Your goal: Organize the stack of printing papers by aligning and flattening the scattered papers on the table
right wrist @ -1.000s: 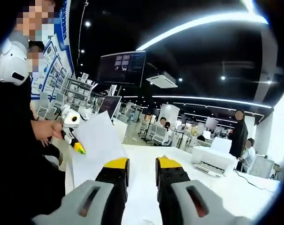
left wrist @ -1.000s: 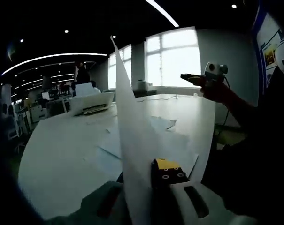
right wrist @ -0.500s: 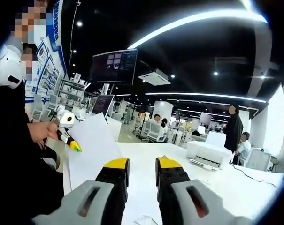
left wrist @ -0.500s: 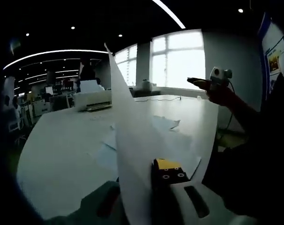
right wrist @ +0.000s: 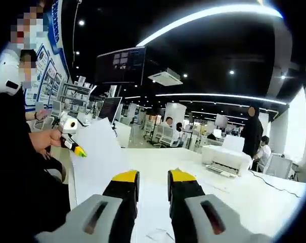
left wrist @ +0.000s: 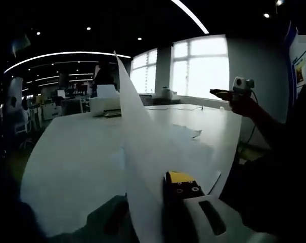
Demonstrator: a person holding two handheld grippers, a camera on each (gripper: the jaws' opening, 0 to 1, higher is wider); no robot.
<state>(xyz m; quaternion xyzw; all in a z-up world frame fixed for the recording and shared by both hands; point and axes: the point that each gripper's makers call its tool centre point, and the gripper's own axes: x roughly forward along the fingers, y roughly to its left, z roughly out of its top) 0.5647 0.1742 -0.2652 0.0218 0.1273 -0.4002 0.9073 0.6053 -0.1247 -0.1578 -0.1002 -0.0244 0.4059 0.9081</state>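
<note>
We see one sheet (left wrist: 142, 152) standing on edge, pinched in the left gripper (left wrist: 165, 200) – thin, limp, slippery; best taken near an edge. More loose papers (left wrist: 188, 139) lie beyond on the table (left wrist: 72, 152). The right gripper (right wrist: 151, 185) hangs with a narrow empty gap. A printer (right wrist: 226, 159) sits far right – no writing legible.

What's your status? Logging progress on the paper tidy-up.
Left gripper shut on a raised sheet. Right gripper open, holding nothing. Scattered papers on the table unaligned. Nothing in the way.
</note>
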